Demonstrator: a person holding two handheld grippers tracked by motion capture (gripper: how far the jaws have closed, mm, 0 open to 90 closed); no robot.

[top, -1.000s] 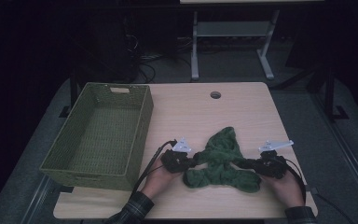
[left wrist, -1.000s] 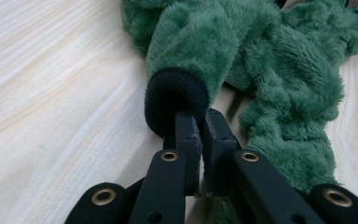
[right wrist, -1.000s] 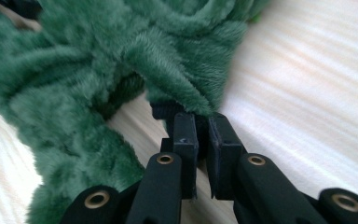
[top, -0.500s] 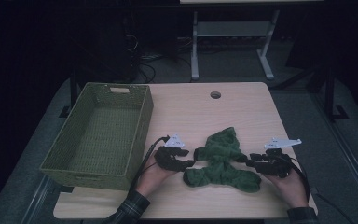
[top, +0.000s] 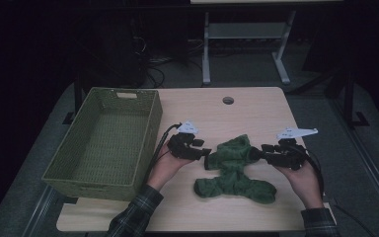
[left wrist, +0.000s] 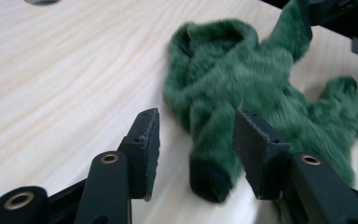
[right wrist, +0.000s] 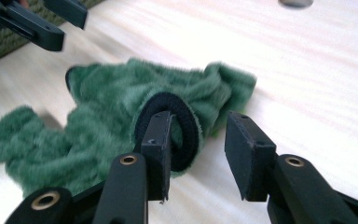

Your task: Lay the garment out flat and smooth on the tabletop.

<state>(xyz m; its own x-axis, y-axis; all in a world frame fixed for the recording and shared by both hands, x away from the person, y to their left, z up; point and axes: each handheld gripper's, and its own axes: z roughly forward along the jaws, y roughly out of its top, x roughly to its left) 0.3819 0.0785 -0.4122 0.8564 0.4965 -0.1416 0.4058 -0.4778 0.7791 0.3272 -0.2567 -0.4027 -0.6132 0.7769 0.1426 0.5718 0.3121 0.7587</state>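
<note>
Writing or labels: none readable. Left gripper [left wrist: 193, 140] is wide open, one dark cuff of the green fuzzy garment [top: 234, 170] lying between its jaws, ungripped. Right gripper [right wrist: 198, 142] is open too, its left pad inside another cuff's ring. One garment on the table [top: 256, 106], one basket [top: 106, 140] at left.

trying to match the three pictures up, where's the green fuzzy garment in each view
High view: green fuzzy garment lies at lower centre, between the two grippers.
Left gripper view: upper right, one dark cuff between the open jaws.
Right gripper view: left and centre, another dark cuff at the left jaw.
Shared landmark: round table hole, at each gripper view's top edge.
</note>
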